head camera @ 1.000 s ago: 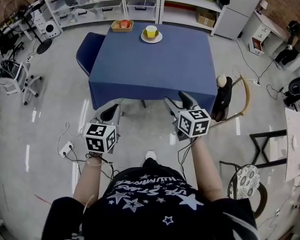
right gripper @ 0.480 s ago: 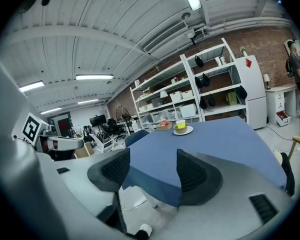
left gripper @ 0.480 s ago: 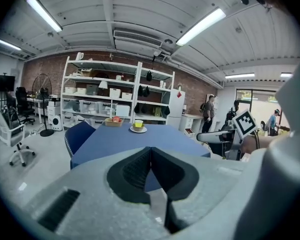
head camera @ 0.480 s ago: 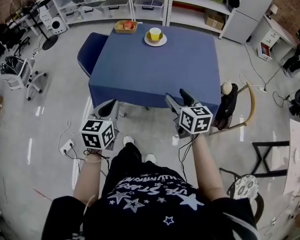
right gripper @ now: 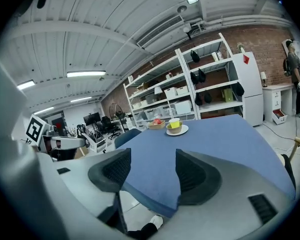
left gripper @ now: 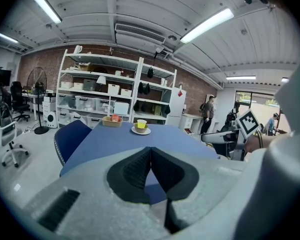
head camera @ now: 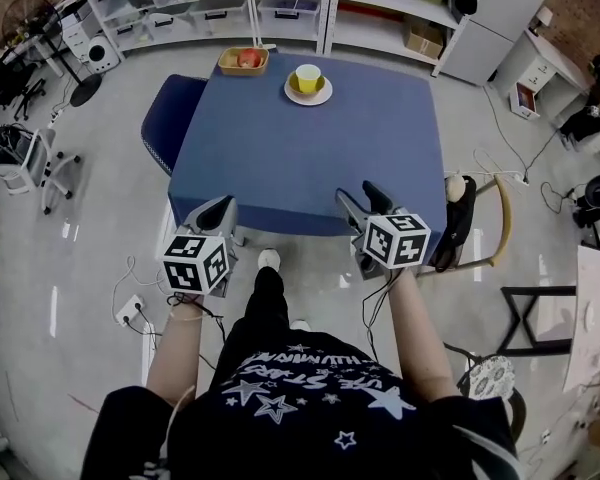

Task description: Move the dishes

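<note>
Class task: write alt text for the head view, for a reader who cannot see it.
Seen from above, a person stands at the near edge of a blue table, left claw and right claw held empty at that edge. At the far side sit a yellow cup on a saucer and a basket of fruit.

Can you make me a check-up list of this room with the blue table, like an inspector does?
Surface: blue-covered table, mostly bare.
Job's things: yellow cup on a saucer and a fruit basket, both at the far edge.
Clutter: nothing seen on the table.
Grippers: left claw shut and empty; right claw open and empty; both by the near edge.
Cables: power strip with cords on the floor.
Surroundings: blue chair, shelves, wooden chair.
</note>
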Motion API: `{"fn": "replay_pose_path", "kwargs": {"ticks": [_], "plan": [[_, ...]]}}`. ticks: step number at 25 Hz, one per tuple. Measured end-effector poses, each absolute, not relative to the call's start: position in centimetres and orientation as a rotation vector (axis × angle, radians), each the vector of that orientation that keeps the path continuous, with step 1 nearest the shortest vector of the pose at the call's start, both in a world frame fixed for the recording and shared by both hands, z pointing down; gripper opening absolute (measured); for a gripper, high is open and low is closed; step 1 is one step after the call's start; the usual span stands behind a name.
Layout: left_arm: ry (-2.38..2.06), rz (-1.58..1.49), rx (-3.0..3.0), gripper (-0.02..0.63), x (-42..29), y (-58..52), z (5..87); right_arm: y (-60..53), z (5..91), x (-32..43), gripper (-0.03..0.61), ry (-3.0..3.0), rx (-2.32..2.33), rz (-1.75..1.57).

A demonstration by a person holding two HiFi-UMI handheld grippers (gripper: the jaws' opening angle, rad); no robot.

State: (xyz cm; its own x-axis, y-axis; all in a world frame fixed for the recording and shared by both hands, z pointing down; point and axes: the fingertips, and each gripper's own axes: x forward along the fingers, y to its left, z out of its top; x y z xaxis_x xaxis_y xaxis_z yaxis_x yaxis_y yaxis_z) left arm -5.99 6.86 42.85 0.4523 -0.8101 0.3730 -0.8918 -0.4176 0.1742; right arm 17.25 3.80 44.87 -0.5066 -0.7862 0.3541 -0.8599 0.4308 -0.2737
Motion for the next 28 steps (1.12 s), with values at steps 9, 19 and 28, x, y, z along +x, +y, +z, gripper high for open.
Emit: {"fn": "replay_pose_path", "kwargs": {"ticks": [9,19,28], "plan": [[-1.395,0.312,2.403,0.020,-7.3,-6.3,42.8,-8.2,44.8,17.0,0.259,-2.436,1.568,0.683],[-1.313,0.399,2.453,0.020,-8.1,-18.9,43.9,-19.4,46.5,17.1,0.227,-2.302,1.679,0.843],[-1.255,0.364,2.466,0.020,-10.1,-26.9,43.8,-26.3,48.2,16.6,0.190,-2.163,1.813,1.041]]}}
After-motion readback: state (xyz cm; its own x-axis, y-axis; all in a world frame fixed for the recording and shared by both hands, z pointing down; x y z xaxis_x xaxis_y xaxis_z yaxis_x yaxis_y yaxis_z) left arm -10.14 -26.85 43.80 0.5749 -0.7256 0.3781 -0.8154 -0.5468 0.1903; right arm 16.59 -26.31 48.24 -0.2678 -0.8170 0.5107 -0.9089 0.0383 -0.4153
